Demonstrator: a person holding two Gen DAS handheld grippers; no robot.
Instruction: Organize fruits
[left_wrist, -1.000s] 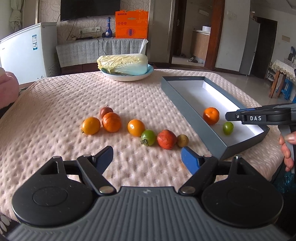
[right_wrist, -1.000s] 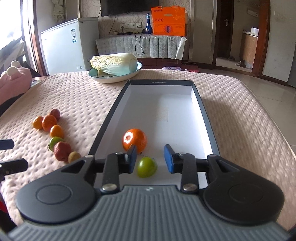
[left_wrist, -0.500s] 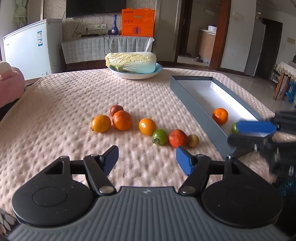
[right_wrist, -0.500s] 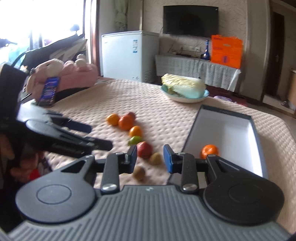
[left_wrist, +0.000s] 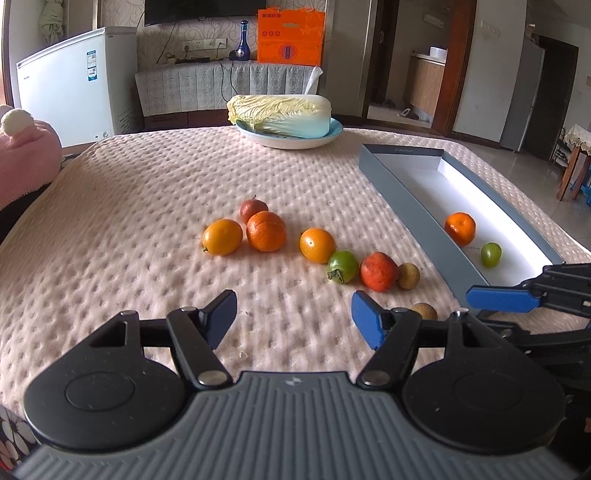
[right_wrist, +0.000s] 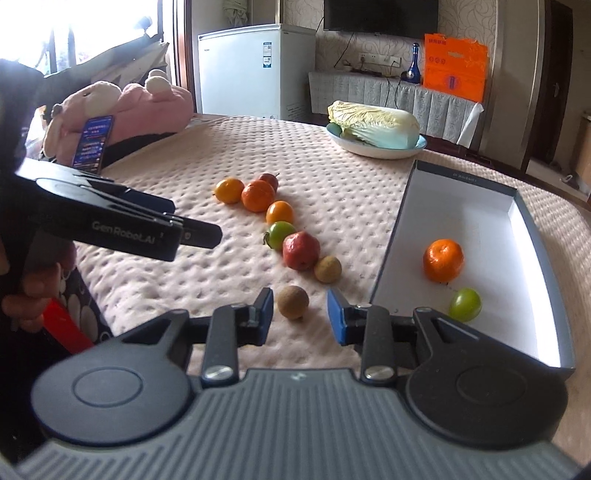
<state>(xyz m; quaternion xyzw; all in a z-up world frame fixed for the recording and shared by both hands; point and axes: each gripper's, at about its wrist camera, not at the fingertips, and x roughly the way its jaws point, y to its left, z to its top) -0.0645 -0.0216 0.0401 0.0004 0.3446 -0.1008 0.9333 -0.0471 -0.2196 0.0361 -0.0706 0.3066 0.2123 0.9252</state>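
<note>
Several fruits lie in a curved row on the quilted table: oranges (left_wrist: 266, 231), a green fruit (left_wrist: 343, 266), a red fruit (left_wrist: 379, 271) and two small brown fruits (left_wrist: 408, 276). A grey box (left_wrist: 413, 206) with a white inside holds a tangerine (left_wrist: 460, 228) and a small green fruit (left_wrist: 491, 254). My left gripper (left_wrist: 293, 319) is open and empty, short of the row. My right gripper (right_wrist: 300, 314) is open, with the nearest brown fruit (right_wrist: 293, 302) just ahead between its fingers, untouched, left of the box (right_wrist: 391, 236).
A bowl with a cabbage (left_wrist: 280, 116) stands at the table's far side. A pink plush toy (right_wrist: 147, 107) and a phone (right_wrist: 92, 142) lie at the left edge. A white freezer (left_wrist: 70, 81) stands behind.
My right gripper has left the box, swung left and come down in front of the nearest brown fruit. My left gripper has shifted slightly left and forward, still open.
</note>
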